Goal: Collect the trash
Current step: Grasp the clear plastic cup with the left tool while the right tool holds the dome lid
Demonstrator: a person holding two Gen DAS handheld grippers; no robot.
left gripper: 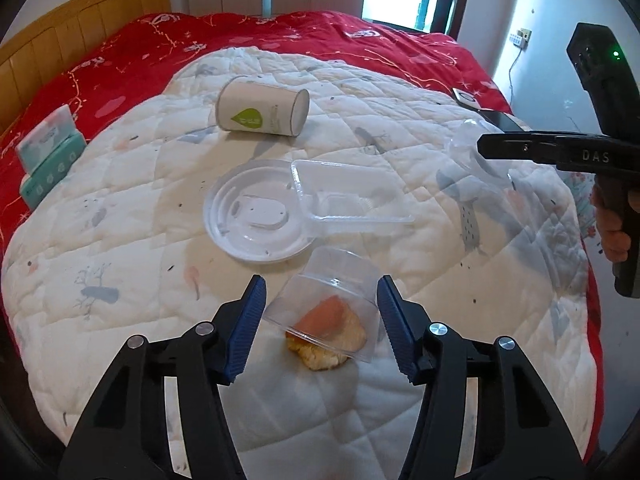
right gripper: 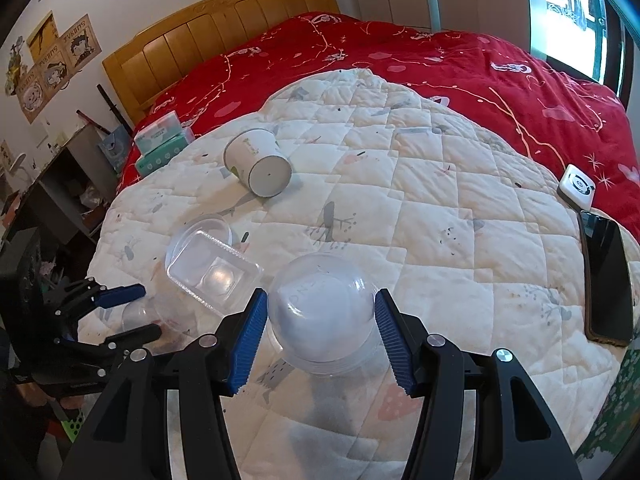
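Straddling a clear plastic cup (left gripper: 332, 304) with leftover food (left gripper: 326, 340) inside, the left gripper (left gripper: 320, 328) has its fingers wide and apart from it; closing comes next. A round lid (left gripper: 252, 216), clear tray (left gripper: 344, 196) and paper cup (left gripper: 262, 108) lie beyond on the white quilt (left gripper: 120, 208).

Right wrist view: the right gripper (right gripper: 318, 340) brackets a domed lid (right gripper: 320, 316), fingers wide, seemingly not yet clamped. A phone (right gripper: 606, 276) lies on the quilt's edge; red bedspread (right gripper: 440, 64) and wooden headboard (right gripper: 216, 28) behind.

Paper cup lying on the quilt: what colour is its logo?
Green leaf-shaped mark on the white paper cup, clearest in the left wrist view.
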